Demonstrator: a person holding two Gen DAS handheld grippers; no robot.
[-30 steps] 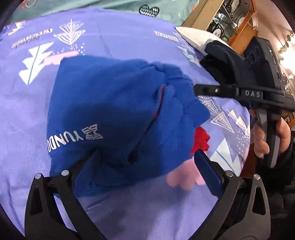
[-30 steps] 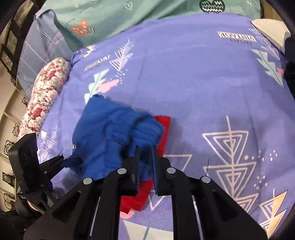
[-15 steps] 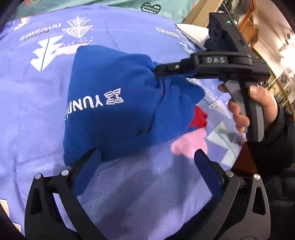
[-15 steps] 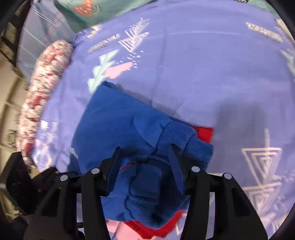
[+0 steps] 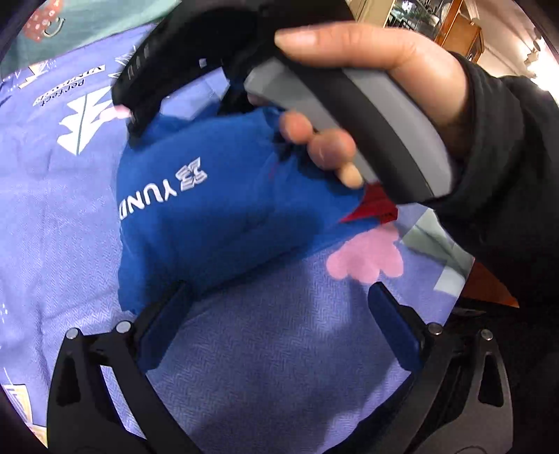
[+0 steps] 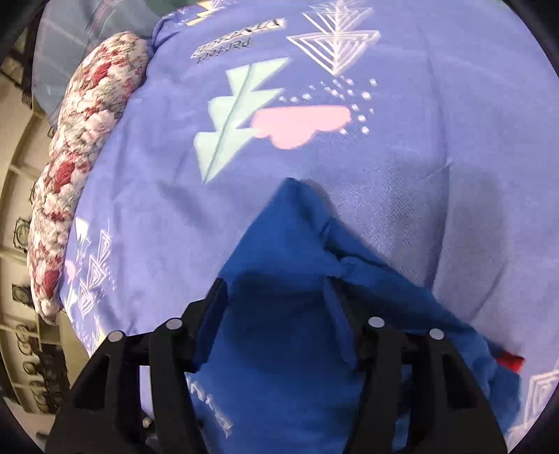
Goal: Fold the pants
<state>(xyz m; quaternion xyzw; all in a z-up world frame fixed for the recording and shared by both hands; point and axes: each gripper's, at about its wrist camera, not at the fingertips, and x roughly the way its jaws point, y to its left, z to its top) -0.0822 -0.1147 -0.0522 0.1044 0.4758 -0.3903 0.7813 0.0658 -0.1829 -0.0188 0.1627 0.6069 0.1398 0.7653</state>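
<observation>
Blue pants [image 5: 223, 216] with white lettering lie folded in a bundle on the purple patterned bedspread [image 5: 279, 349]; a red part [image 5: 375, 206] sticks out at their right edge. My left gripper [image 5: 276, 304] stands open just in front of the bundle, its left finger [image 5: 164, 314] at the near corner of the cloth. A hand [image 5: 367, 45] holds the right gripper over the bundle's far side. In the right wrist view the right gripper [image 6: 276, 300] hangs over the pants [image 6: 286, 342] with its jaws opening; blue cloth lies between them, not pinched.
A floral bolster [image 6: 70, 174] runs along the bed's left side. A teal pillow [image 5: 70, 21] lies at the head. A wooden cabinet [image 5: 457, 24] stands beyond the bed's right edge. A dark sleeve [image 5: 506, 174] fills the right of the left wrist view.
The right gripper let go of the bunched cuff end, opened, and swept left across the pants to their far side. The bundle now lies flatter. The left gripper shifted slightly.
</observation>
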